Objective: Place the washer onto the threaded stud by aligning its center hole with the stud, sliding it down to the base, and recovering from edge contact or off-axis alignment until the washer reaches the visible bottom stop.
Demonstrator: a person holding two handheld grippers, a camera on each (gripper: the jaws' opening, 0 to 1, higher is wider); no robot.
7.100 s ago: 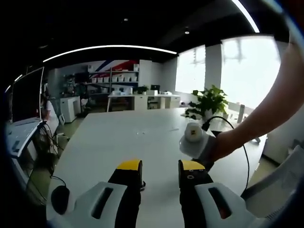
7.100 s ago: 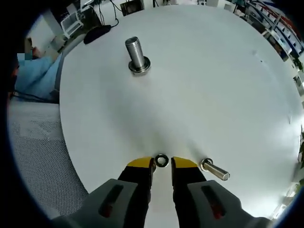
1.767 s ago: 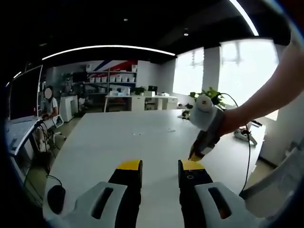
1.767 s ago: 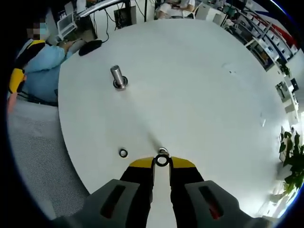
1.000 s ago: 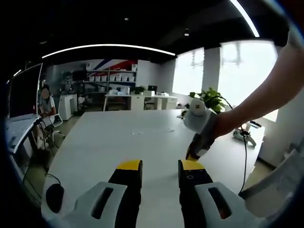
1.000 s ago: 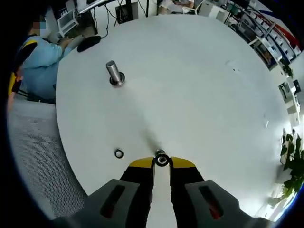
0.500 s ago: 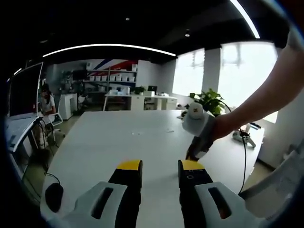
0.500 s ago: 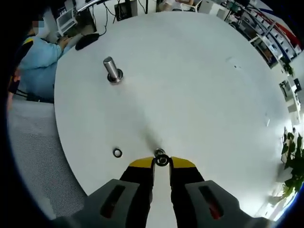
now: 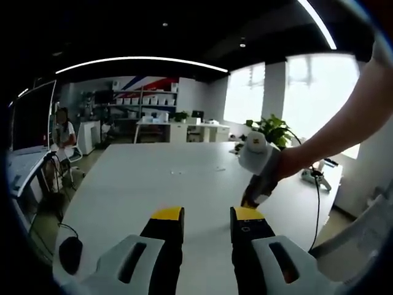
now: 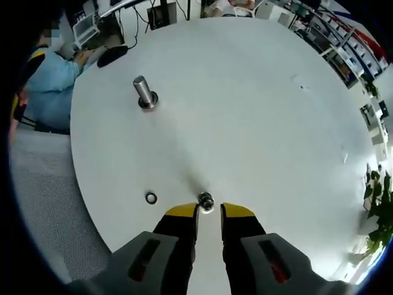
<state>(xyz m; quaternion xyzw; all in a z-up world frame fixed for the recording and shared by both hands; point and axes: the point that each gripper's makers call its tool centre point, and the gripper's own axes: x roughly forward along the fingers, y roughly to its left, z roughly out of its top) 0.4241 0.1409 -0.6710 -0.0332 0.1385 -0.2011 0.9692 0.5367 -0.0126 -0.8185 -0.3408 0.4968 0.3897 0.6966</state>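
The right gripper (image 10: 209, 212) is seen pointing down at the white table (image 10: 276, 110), its jaws apart with nothing between them. Just beyond the tips, slightly toward the left jaw, a small stud (image 10: 205, 201) stands upright, its axis running nearly straight toward the camera. A washer appears to be seated around it, though it cannot be told at this size whether it has reached the base. A second washer (image 10: 151, 197) lies flat on the table to the left, near but not touching. A larger stud (image 10: 145, 92) stands well apart, farther off to the left (also upright). The right gripper is judged much the nearer to the small stud. The left gripper (image 9: 207, 215) is held level above the table, jaws parted and empty.
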